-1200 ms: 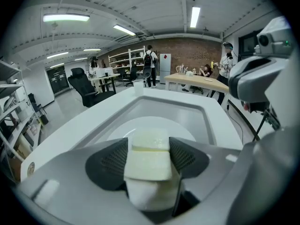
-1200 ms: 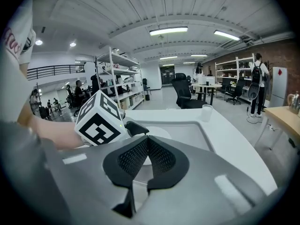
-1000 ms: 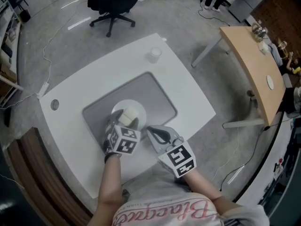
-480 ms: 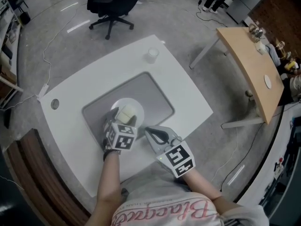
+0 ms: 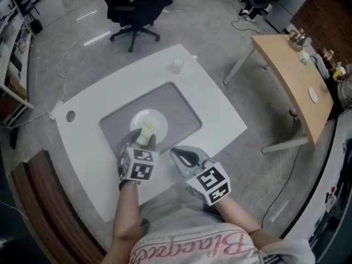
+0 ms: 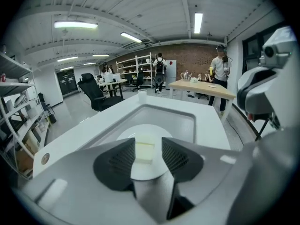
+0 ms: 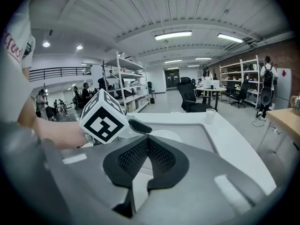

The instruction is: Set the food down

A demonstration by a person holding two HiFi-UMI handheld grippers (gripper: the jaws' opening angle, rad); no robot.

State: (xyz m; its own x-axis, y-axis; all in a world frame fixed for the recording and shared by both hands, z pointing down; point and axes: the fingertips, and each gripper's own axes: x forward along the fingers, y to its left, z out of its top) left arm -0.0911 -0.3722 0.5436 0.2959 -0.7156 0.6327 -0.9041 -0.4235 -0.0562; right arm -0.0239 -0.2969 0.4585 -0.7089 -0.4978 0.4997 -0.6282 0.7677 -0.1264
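A pale yellow block of food (image 5: 147, 131) lies on a white plate (image 5: 158, 120) inside the grey tray (image 5: 179, 104). My left gripper (image 5: 143, 142) sits just behind it at the plate's near edge. In the left gripper view the food (image 6: 144, 151) shows in the gap of the left gripper (image 6: 148, 142), with the plate (image 6: 157, 131) under it. The jaws are closing, and the pads stand clear of the block on both sides. My right gripper (image 5: 175, 152) rests to the right over the tray's near edge. The right gripper (image 7: 147, 138) is shut with nothing in it.
The tray is sunk in a white table (image 5: 217, 111). A small white cup (image 5: 176, 65) stands near the table's far corner. A black office chair (image 5: 135, 7) is beyond it, and a wooden table (image 5: 294, 73) stands to the right. People stand in the background of both gripper views.
The left gripper has drawn back a little toward me while the food stays on the plate. The right gripper has held its place.
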